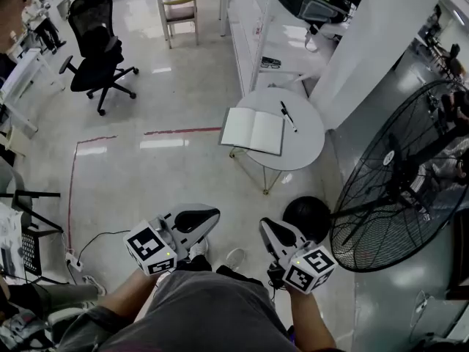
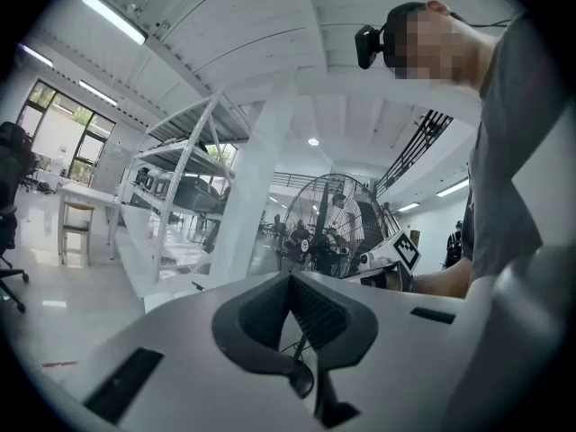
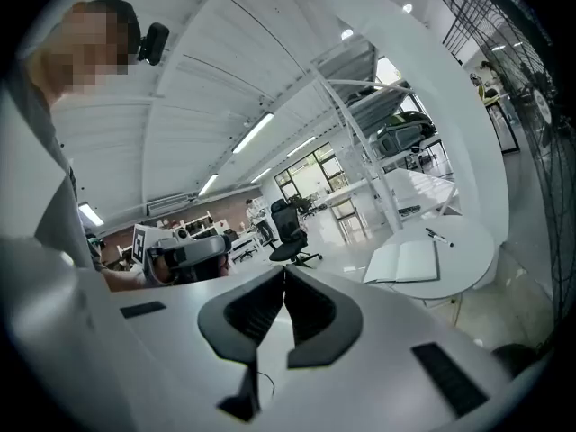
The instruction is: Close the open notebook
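An open notebook (image 1: 253, 130) with blank white pages lies flat on the left part of a small round white table (image 1: 304, 141). A black pen (image 1: 288, 116) rests just right of it. The right gripper view shows the notebook (image 3: 405, 261) and pen (image 3: 439, 237) some way ahead on the right. Both grippers are held low near the person's body, well short of the table. My left gripper (image 1: 207, 217) has its jaws together with nothing between them, and my right gripper (image 1: 270, 229) is shut and empty too. Each gripper faces the other in its view.
A big black floor fan (image 1: 399, 189) stands right of the table. A black round object (image 1: 306, 217) sits on the floor by the table's wire legs. A black office chair (image 1: 99, 42) is far left, white shelving (image 1: 256, 20) behind the table, and a cable (image 1: 91, 244) lies lower left.
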`<state>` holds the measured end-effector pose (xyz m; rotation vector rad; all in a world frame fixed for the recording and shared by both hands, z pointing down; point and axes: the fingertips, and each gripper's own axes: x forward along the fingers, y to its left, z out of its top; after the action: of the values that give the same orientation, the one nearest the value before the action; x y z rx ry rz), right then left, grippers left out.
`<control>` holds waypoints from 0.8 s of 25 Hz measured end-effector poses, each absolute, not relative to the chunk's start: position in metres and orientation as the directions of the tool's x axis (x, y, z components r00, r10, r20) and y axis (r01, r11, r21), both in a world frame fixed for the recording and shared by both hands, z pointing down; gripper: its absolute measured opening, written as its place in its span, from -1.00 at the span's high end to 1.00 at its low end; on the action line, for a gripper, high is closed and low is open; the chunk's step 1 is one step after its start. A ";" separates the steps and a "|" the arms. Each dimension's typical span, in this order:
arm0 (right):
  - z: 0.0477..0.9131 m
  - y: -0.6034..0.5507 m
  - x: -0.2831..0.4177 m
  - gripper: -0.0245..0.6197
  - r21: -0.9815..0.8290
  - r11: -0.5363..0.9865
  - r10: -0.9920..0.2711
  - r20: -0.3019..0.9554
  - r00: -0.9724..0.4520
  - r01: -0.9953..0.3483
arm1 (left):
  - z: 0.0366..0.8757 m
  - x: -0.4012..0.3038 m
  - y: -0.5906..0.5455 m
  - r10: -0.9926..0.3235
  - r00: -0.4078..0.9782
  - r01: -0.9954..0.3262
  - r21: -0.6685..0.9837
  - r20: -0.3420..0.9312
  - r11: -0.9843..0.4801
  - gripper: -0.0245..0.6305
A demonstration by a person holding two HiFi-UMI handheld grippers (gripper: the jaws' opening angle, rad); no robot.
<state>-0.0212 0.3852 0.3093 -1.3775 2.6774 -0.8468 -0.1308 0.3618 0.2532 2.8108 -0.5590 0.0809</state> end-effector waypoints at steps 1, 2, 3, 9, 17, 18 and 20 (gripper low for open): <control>0.310 0.385 -0.020 0.86 -0.472 0.467 -0.756 0.225 -0.615 -0.747 | 0.254 -0.130 0.362 -0.373 0.922 -0.388 0.255 0.109 -0.886 0.88; 0.311 0.385 -0.018 0.86 -0.474 0.470 -0.754 0.224 -0.618 -0.745 | 0.255 -0.128 0.363 -0.378 0.919 -0.393 0.256 0.110 -0.883 0.88; 0.311 0.385 -0.016 0.86 -0.475 0.473 -0.751 0.223 -0.621 -0.742 | 0.255 -0.127 0.364 -0.383 0.917 -0.399 0.256 0.112 -0.881 0.88; 0.317 0.385 -0.004 0.86 -0.487 0.480 -0.738 0.225 -0.636 -0.729 | 0.260 -0.118 0.368 -0.402 0.907 -0.421 0.259 0.125 -0.869 0.88; 0.320 0.383 0.014 0.86 -0.493 0.484 -0.733 0.222 -0.643 -0.723 | 0.258 -0.099 0.367 -0.408 0.905 -0.426 0.250 0.122 -0.869 0.88; 0.320 0.383 0.016 0.86 -0.491 0.485 -0.734 0.222 -0.642 -0.724 | 0.258 -0.097 0.366 -0.408 0.905 -0.425 0.248 0.121 -0.870 0.88; 0.320 0.382 0.021 0.86 -0.490 0.486 -0.734 0.221 -0.642 -0.724 | 0.258 -0.092 0.364 -0.407 0.906 -0.424 0.245 0.119 -0.872 0.88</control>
<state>0.0208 0.3822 0.3202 -1.3214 2.6920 -0.8739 -0.0918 0.3643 0.2578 2.8033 -0.6231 0.0915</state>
